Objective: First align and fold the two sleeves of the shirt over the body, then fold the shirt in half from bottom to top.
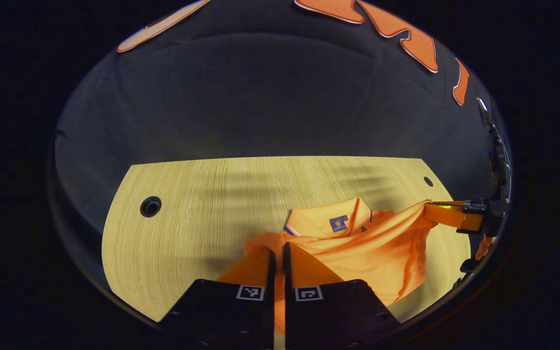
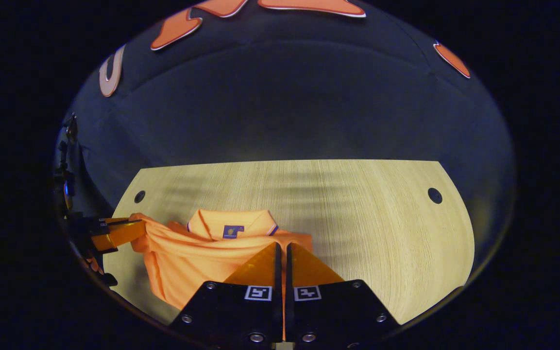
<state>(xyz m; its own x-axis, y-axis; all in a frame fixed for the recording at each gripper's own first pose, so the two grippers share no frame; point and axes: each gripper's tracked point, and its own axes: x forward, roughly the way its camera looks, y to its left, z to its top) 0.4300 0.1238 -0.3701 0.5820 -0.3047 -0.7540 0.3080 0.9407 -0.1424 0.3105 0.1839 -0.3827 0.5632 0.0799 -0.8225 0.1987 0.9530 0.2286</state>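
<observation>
Orange shirt [image 1: 357,248] lies bunched on the wooden table [image 1: 187,204], collar at 12 o'clock. The left tool [image 1: 278,253] and right tool [image 2: 282,253] are each clamped on a shoulder edge, lifting the cloth between them. Judging by this, sleeve alignment is under way; next the cloth needs spreading flat before folding the sleeves inward.

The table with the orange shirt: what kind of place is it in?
Probably a recording booth, not a home: a bare wooden table with round holes, black cloth wall behind, and one orange shirt laid out.
</observation>
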